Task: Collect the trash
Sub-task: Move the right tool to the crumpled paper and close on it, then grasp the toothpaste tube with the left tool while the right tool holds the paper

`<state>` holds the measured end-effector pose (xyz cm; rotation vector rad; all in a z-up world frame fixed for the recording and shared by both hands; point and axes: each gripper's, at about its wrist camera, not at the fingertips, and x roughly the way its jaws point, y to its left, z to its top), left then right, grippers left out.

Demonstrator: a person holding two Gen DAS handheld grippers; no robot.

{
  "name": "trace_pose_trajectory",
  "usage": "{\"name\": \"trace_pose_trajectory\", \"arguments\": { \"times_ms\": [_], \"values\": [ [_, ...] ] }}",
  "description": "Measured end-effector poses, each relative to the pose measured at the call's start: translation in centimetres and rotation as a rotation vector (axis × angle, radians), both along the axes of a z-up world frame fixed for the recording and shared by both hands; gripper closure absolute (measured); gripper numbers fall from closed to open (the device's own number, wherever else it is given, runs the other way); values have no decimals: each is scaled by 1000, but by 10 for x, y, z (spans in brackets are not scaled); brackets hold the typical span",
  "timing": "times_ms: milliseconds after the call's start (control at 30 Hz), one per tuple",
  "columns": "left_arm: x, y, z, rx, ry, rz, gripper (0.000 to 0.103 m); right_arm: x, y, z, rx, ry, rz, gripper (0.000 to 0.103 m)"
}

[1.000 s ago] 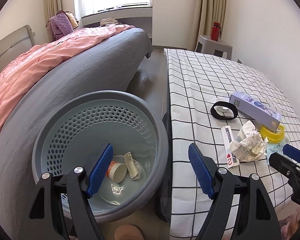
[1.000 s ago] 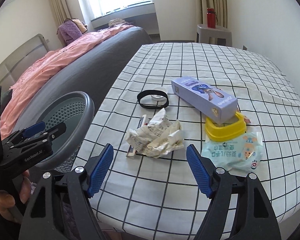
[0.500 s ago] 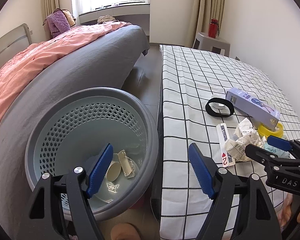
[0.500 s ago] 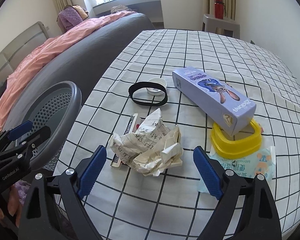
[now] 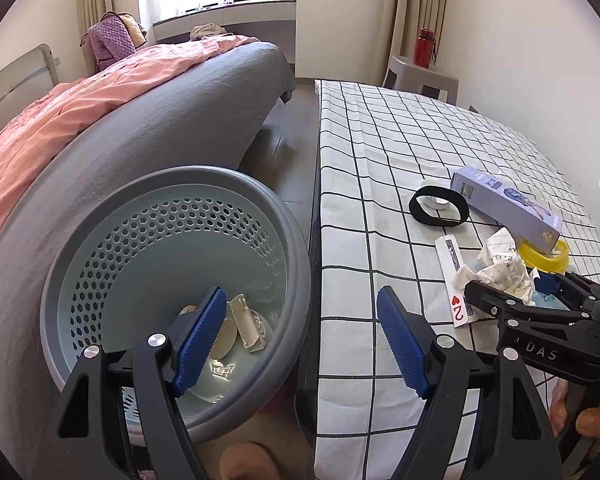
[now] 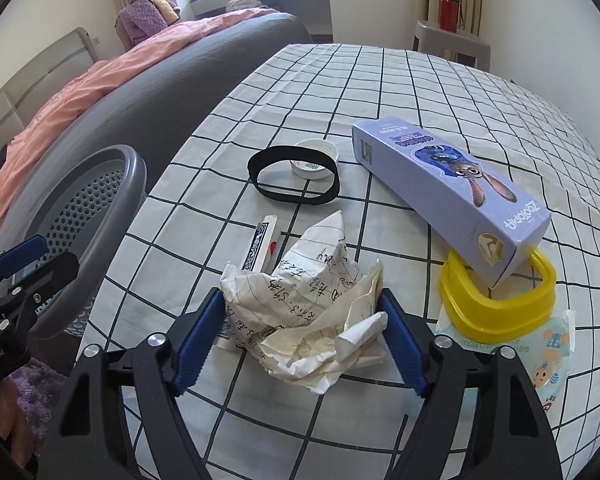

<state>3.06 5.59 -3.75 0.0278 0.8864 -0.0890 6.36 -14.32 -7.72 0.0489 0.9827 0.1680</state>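
A crumpled sheet of written paper [image 6: 312, 312] lies on the checked tablecloth [image 6: 340, 92]. My right gripper [image 6: 302, 338] is open, its blue pads on either side of the paper, touching or nearly touching it. It also shows in the left wrist view [image 5: 512, 292] at the paper [image 5: 500, 268]. My left gripper [image 5: 300, 344] is open and empty, above the near rim of the grey perforated trash basket [image 5: 100, 240], which holds paper cup pieces [image 5: 240, 320]. The basket shows at the left of the right wrist view [image 6: 80, 200].
On the cloth lie a purple carton [image 6: 452, 196], a yellow ring-shaped lid [image 6: 496, 300], a wet-wipe pack [image 6: 540, 344], a black band [image 6: 294, 180] around a white cap [image 6: 312, 160], and playing cards [image 6: 260, 248]. A grey and pink bed [image 5: 140, 112] lies left.
My right gripper moved forward and down so its open pads now flank the crumpled paper. My left gripper drifted slightly; the basket stays below it.
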Motion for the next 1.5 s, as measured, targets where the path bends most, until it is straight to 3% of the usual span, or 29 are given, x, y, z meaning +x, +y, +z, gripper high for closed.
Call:
{"name": "trace_pose_trajectory", "arguments": {
  "times_ms": [167,667,1033,1400,1500],
  "values": [
    [-2,-6,-1,4,-4,-18,29,-5,-4,3,53,-1,2,40],
    [-12,-46,-3,31,-32,-108,29,-35,-28,47,92,-100,-54,40],
    [2,-100,-17,72,29,-203,29,-48,-75,69,134,-135,-155,40],
    [38,-133,-43,80,101,-205,29,-57,-101,80,185,-165,-193,40],
    [40,-133,-46,72,109,-207,37,-58,-103,79,186,-163,-193,40]
  ]
}}
